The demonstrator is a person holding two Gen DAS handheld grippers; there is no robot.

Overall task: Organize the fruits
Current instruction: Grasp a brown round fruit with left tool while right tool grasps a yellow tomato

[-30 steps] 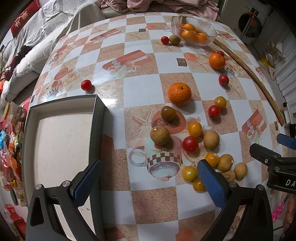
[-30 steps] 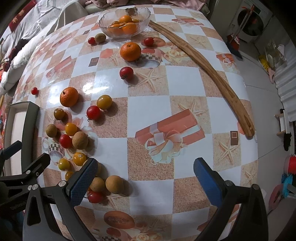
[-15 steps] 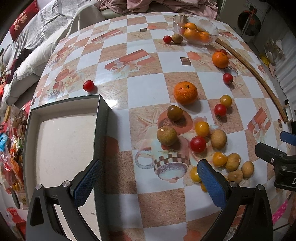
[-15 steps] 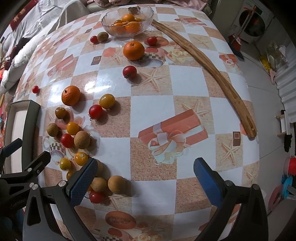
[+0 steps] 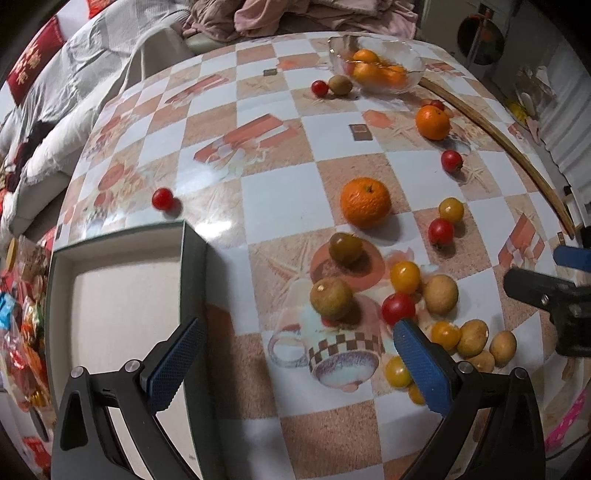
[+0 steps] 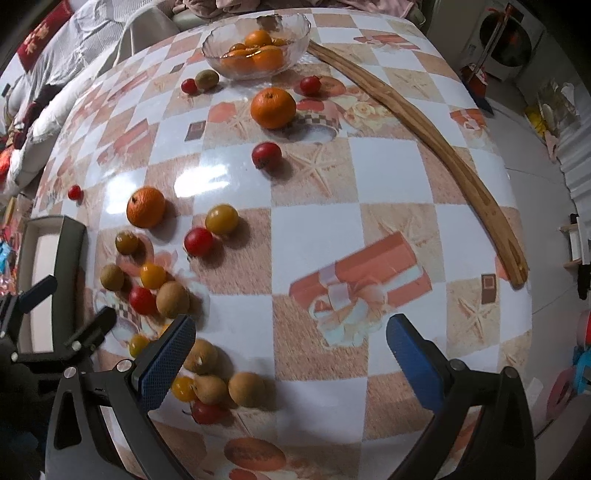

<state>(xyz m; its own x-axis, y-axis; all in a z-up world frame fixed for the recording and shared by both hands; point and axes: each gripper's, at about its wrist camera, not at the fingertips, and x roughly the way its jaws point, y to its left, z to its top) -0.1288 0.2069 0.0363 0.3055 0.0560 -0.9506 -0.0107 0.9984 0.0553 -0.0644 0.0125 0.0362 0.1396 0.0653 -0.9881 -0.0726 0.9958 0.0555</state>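
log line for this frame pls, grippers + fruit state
left gripper: open, empty, over table beside box | right gripper: open, empty | fruit: loose on table, some oranges in glass bowl | box: no fruit seen

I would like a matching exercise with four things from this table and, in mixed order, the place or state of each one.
Things:
1. glass bowl
2. grey box
3. wooden stick
4. left gripper

Places or states:
a. open, holds nothing
b. contains oranges
c. lies along the right table edge
d. no fruit visible inside, at the left table edge

Pairs: 1-b, 2-d, 3-c, 4-a
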